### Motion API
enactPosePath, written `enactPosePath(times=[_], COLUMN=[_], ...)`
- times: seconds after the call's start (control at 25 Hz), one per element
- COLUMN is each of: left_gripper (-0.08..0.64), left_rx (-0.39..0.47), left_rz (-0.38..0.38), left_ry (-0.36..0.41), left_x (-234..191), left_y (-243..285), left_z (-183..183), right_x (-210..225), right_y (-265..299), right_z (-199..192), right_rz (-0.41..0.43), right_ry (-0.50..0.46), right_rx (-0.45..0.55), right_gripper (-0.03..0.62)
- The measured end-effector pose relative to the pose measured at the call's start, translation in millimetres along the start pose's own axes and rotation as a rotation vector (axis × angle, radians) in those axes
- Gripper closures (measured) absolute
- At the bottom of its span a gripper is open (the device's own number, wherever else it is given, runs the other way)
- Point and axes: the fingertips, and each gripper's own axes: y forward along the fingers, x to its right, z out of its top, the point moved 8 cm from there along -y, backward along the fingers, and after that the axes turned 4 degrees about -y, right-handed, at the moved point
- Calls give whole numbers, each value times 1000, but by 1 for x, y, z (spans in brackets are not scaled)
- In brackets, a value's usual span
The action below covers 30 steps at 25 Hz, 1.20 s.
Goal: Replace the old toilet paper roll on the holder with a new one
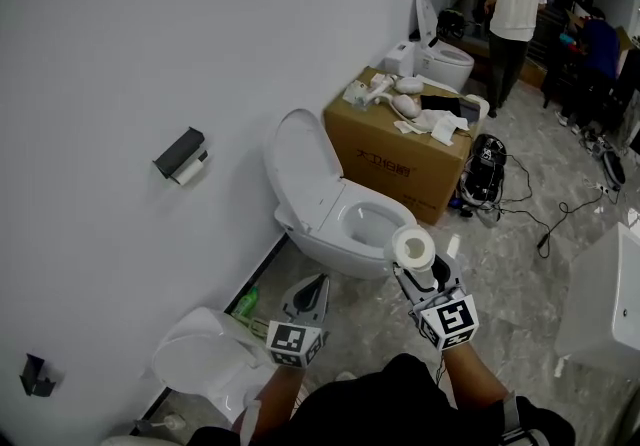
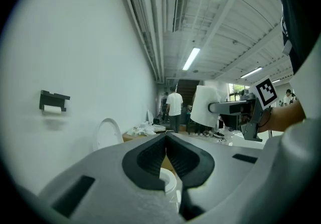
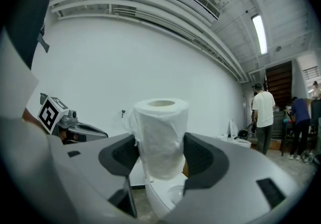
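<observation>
A black holder (image 1: 179, 152) is fixed to the white wall, with the old, thin roll (image 1: 190, 170) under its cover. It also shows small in the left gripper view as the holder (image 2: 53, 100). My right gripper (image 1: 418, 271) is shut on a full new toilet paper roll (image 1: 413, 247), held upright over the toilet bowl (image 1: 362, 224). In the right gripper view the new roll (image 3: 159, 136) stands between both pads. My left gripper (image 1: 310, 292) is shut and holds nothing; its pads (image 2: 176, 160) meet. Both grippers are well to the right of the holder.
A white toilet (image 1: 325, 199) with its lid up stands against the wall. Behind it is a cardboard box (image 1: 405, 149) with loose parts on top. A second toilet lid (image 1: 205, 362) lies near my left side. Cables (image 1: 540, 214) run over the floor; a person (image 1: 513, 4) stands far back.
</observation>
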Motion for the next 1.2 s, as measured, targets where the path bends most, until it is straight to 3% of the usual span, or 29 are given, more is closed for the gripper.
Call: enactPosePath(times=[0.24, 0.48, 1.2], left_gripper=[554, 554, 554], left_rx=[4, 2, 9], left_rz=[33, 79, 290], left_ry=[11, 0, -29], left_x=[-47, -80, -135], left_y=[7, 32, 138], left_z=[3, 15, 46], right_x=[9, 29, 100], right_y=[40, 85, 234], right_z=[10, 13, 8], right_rz=[17, 44, 328], right_ry=[-39, -14, -9], right_rx=[13, 38, 87], right_gripper=[333, 333, 333])
